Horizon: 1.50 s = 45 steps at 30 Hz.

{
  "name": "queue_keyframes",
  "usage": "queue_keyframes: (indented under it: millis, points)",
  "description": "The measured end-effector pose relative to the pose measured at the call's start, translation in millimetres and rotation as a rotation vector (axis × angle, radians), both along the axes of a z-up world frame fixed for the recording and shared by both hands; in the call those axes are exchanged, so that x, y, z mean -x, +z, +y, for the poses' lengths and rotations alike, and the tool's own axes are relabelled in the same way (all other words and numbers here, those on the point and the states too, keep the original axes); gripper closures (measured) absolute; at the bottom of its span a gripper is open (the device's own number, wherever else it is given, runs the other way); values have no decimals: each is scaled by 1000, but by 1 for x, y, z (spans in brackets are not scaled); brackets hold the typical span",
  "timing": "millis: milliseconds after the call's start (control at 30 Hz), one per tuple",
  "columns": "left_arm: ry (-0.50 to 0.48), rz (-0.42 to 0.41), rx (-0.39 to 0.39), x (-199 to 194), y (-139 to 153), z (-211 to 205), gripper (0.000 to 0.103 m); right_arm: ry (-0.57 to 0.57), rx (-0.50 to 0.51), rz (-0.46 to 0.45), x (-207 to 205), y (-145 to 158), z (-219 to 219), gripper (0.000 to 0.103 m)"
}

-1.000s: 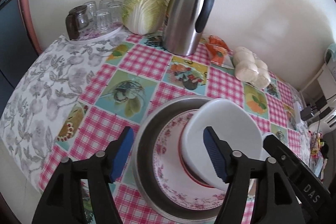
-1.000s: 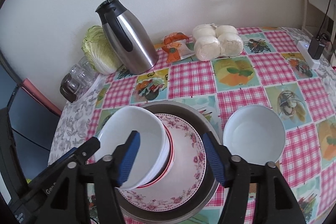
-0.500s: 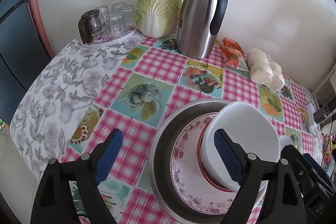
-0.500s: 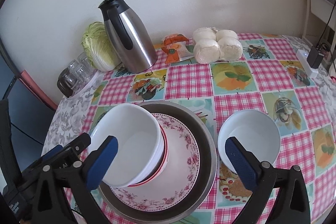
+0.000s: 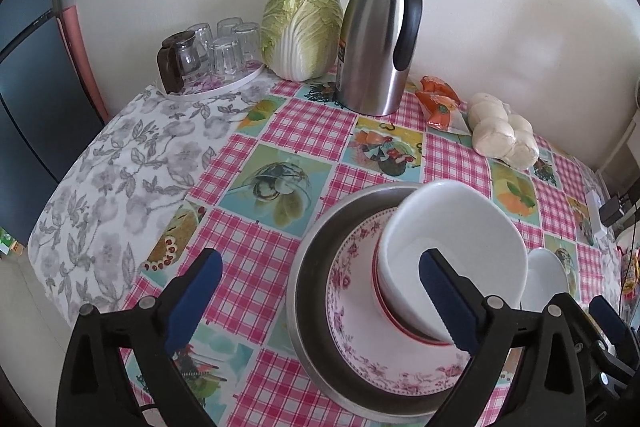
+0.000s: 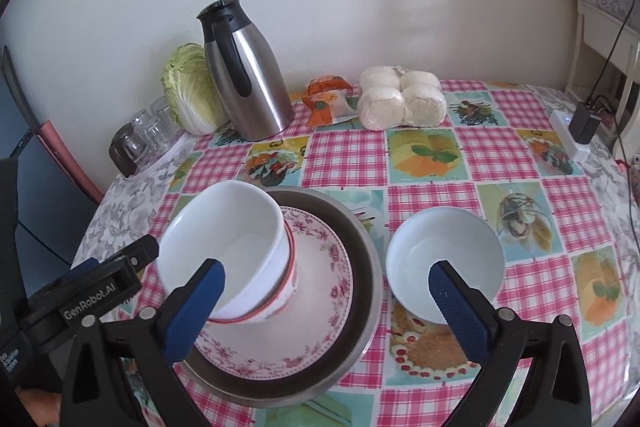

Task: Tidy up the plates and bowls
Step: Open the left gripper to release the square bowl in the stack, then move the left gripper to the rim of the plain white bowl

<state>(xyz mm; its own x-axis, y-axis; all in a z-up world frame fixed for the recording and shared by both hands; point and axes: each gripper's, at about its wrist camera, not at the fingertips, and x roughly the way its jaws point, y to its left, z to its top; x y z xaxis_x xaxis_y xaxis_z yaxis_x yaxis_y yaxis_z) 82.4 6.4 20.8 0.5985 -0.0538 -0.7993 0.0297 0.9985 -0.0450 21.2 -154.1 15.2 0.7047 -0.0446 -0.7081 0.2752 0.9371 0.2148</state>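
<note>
A steel basin holds a pink-flowered plate. On the plate a white bowl sits nested in a red-rimmed bowl, both tilted. A second white bowl stands on the tablecloth to the right of the basin. My left gripper is open and empty, over the basin's left side. My right gripper is open and empty, its fingers spanning the stacked bowls and the loose bowl.
At the back stand a steel thermos jug, a cabbage, a tray of glasses, an orange packet and bagged buns. A power adapter lies at the table's right edge.
Both grippers have opened wider and pulled back from the stacked bowls. The white bowl stays tilted in the red-rimmed bowl on the plate.
</note>
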Motion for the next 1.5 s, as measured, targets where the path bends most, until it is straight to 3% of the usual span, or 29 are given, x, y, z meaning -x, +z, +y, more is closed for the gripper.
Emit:
queue_keyframes:
  millis: [367, 767, 967, 1300, 1500]
  points:
    - [-63, -81, 4, 35, 13, -20, 4, -12, 28, -31, 29, 0, -10, 0]
    - [-118, -209, 71, 60, 38, -44, 4, -58, 26, -67, 49, 5, -38, 0]
    - [-148, -196, 104, 64, 36, -58, 4, -119, 7, -74, 59, 4, -66, 0]
    - [-256, -155, 223, 79, 36, -90, 4, -235, -41, -64, 77, -4, -117, 0]
    - [-317, -131, 202, 87, 31, -118, 4, -280, -76, -57, 86, -11, -142, 0]
